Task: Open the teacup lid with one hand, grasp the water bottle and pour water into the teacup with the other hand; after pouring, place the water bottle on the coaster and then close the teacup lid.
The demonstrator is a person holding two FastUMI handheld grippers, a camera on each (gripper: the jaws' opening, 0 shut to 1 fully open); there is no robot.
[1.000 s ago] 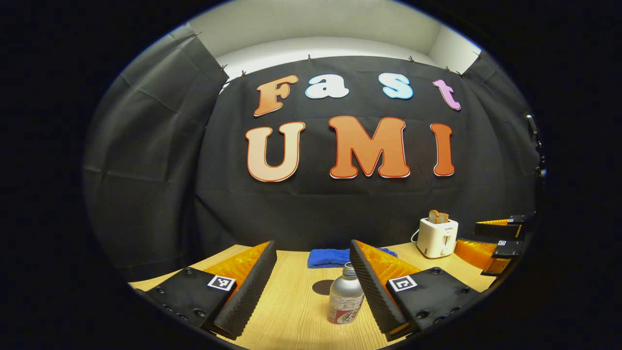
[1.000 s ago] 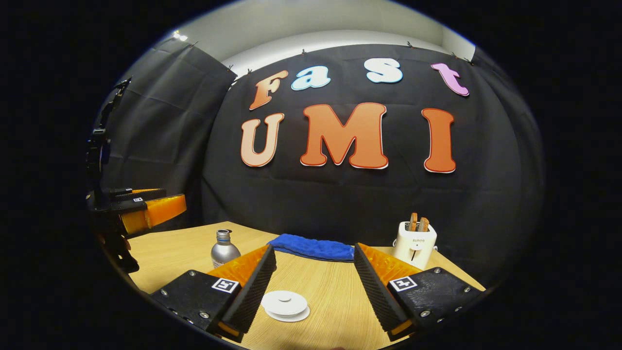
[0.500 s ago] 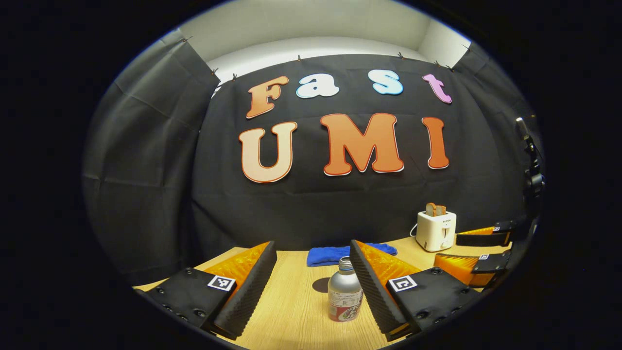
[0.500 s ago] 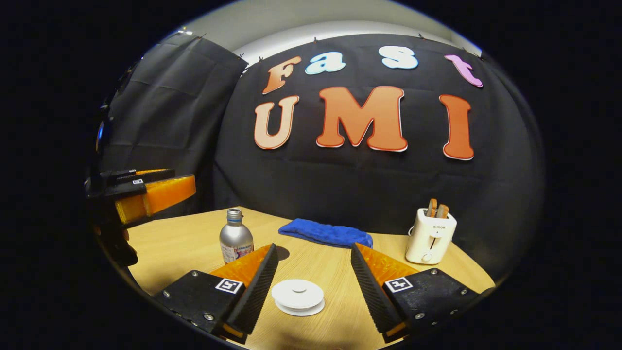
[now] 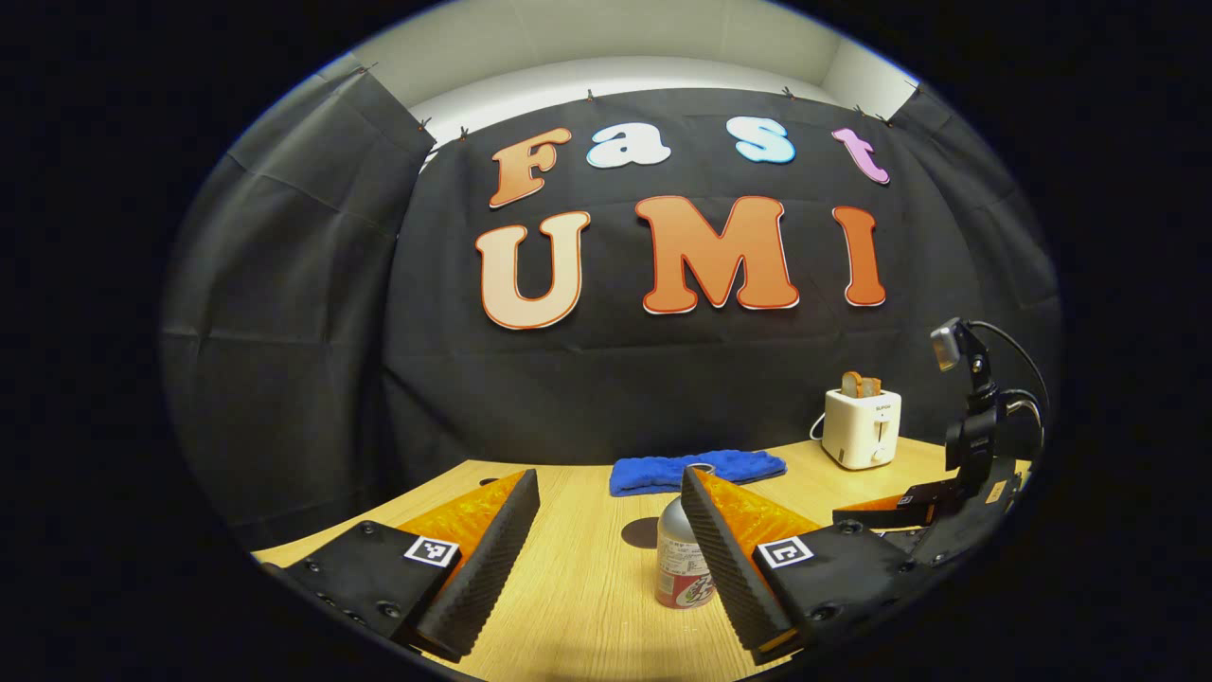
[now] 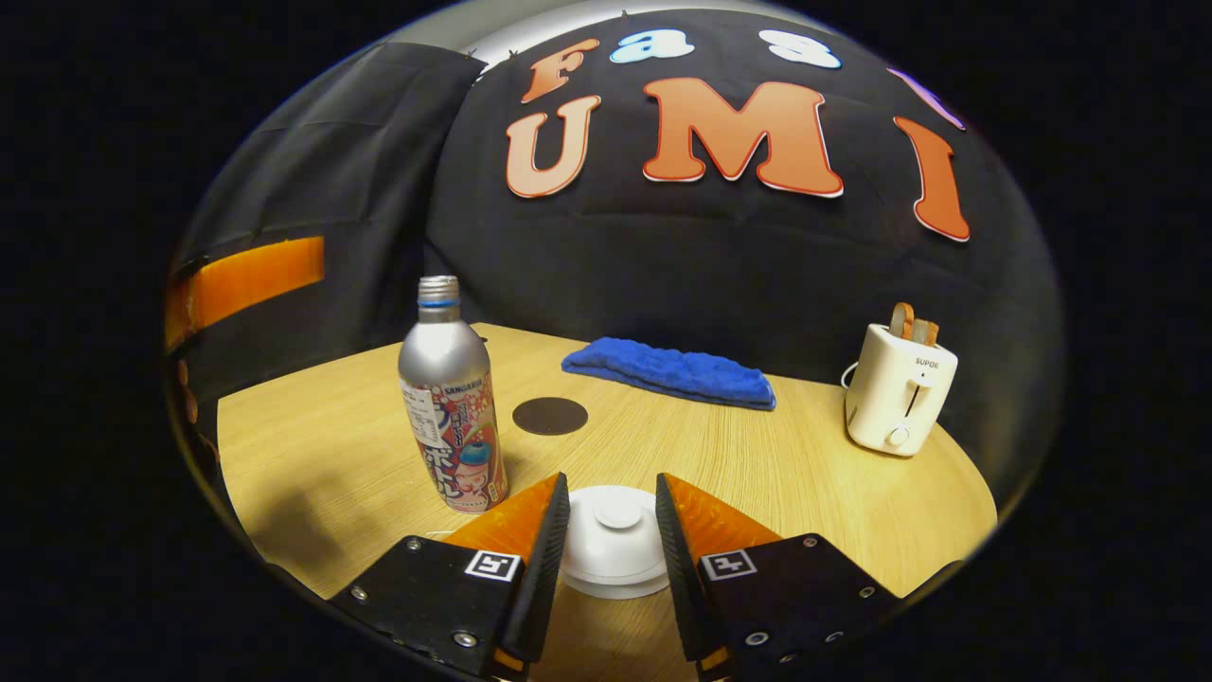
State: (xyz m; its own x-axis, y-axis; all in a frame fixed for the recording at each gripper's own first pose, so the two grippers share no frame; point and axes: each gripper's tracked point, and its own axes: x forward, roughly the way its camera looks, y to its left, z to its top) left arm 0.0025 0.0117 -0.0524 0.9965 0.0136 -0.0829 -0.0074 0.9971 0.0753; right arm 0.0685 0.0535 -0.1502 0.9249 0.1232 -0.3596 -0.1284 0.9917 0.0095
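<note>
A silver water bottle (image 5: 680, 568) with a printed label stands on the table between my left gripper's fingers, close to the right one, which hides part of it. My left gripper (image 5: 607, 475) is open and apart from the bottle. In the right gripper view the bottle (image 6: 450, 407) stands to the left. The white teacup lid (image 6: 615, 545) with its round knob lies between the fingers of my right gripper (image 6: 613, 480). Its jaws have narrowed around the lid, with a gap on each side of the knob. The dark round coaster (image 6: 549, 415) lies behind the lid.
A folded blue cloth (image 6: 668, 371) lies at the back of the wooden table (image 6: 331, 455). A white toaster (image 6: 900, 388) with bread in it stands at the back right. The left gripper's finger (image 6: 246, 284) shows at the far left.
My right gripper has dropped and tilted down over the lid, and its jaws have narrowed. The left gripper has shifted slightly, so the bottle now sits closer to its right finger.
</note>
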